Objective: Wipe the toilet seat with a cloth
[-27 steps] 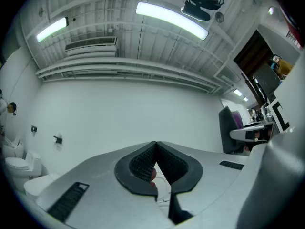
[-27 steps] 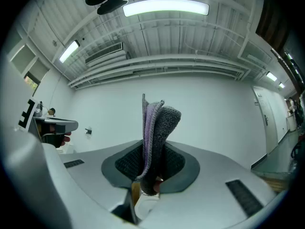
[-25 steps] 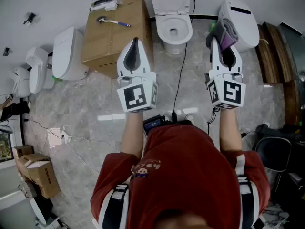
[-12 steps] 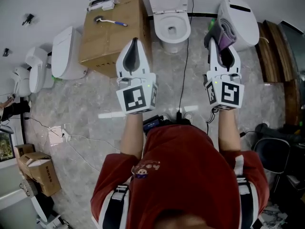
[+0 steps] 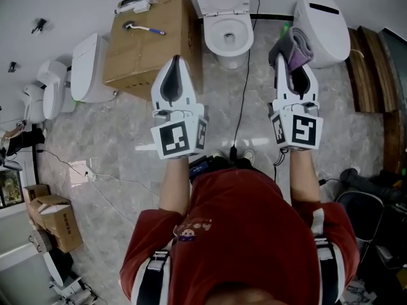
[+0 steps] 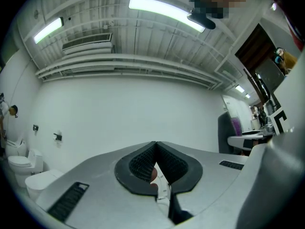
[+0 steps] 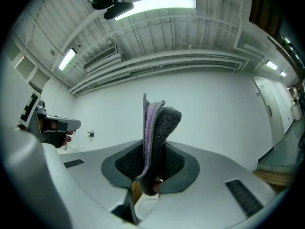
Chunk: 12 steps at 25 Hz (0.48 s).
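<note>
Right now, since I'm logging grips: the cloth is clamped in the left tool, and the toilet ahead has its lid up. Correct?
Wrong tool. The cloth is clamped in the right tool, as the right gripper view shows; the left tool is shut on nothing. The toilet ahead does have its lid up.

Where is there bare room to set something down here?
Bare marble lies between the cardboard box and the floor cables, and the box's near half is free. Crowded: a black cable runs down the strip between open toilet and closed toilet.
</note>
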Each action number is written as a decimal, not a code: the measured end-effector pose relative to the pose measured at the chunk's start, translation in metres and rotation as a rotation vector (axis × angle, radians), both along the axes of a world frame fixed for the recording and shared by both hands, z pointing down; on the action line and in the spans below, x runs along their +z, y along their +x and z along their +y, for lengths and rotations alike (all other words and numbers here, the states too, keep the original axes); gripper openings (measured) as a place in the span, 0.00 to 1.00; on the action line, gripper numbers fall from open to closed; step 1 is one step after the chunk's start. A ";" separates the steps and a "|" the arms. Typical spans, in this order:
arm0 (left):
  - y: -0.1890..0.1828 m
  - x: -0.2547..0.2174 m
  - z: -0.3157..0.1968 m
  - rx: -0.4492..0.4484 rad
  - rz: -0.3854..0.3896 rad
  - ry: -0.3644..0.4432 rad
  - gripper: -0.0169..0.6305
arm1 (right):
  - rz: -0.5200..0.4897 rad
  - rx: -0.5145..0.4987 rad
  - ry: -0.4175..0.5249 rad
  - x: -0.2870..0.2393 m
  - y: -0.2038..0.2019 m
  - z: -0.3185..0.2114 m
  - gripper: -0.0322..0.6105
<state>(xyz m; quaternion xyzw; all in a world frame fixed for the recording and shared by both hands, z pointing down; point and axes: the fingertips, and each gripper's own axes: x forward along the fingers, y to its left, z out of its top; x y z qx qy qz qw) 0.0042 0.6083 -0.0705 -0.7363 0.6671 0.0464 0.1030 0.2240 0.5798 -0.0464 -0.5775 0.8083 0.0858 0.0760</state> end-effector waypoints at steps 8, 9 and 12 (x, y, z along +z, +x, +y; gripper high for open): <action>0.019 0.016 -0.017 -0.018 0.011 -0.040 0.05 | 0.001 -0.038 -0.041 0.013 0.020 -0.021 0.18; 0.018 0.018 -0.021 -0.018 0.010 -0.042 0.05 | 0.002 -0.037 -0.049 0.015 0.020 -0.024 0.18; 0.013 0.019 -0.036 -0.011 0.012 -0.038 0.05 | 0.015 -0.025 -0.063 0.018 0.016 -0.039 0.18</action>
